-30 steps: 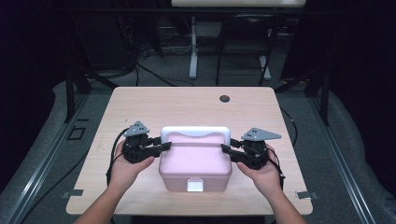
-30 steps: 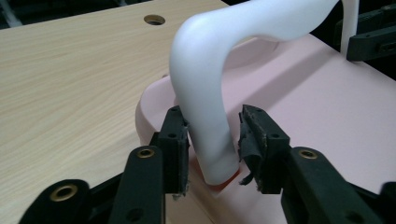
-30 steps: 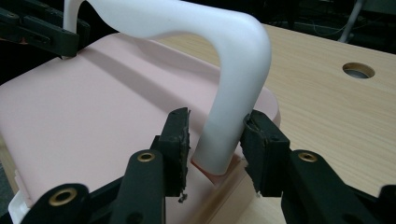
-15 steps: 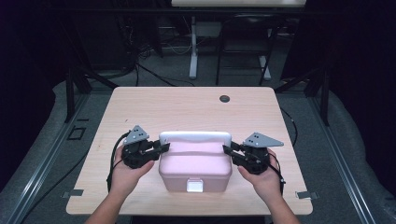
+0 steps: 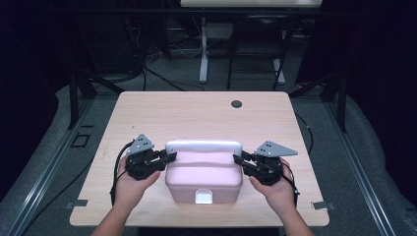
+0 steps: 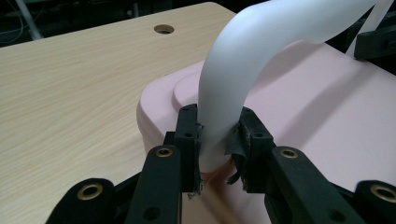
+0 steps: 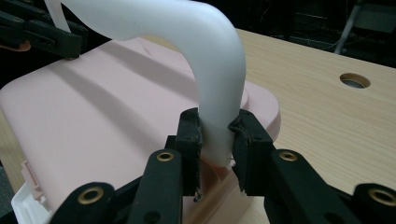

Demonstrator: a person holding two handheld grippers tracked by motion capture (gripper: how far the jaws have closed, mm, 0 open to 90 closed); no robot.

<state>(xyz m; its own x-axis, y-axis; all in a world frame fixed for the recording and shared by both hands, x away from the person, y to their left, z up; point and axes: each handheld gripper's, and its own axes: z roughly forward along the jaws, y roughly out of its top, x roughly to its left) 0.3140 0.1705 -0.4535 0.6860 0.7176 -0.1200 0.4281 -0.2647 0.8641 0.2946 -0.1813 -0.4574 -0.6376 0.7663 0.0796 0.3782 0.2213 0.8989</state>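
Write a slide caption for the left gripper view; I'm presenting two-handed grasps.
Left gripper clamps one end of the pink box's white handle.

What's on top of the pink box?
A white handle arches over the pink box lid. The left gripper and right gripper each clamp one end of it. The closed lid hides whatever is inside.

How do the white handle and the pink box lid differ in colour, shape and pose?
The handle is white, the lid pink. The handle is a rounded, arched bar; the lid is broad and nearly flat. The handle stands raised above the lid, gripped at both ends by the left gripper and right gripper.
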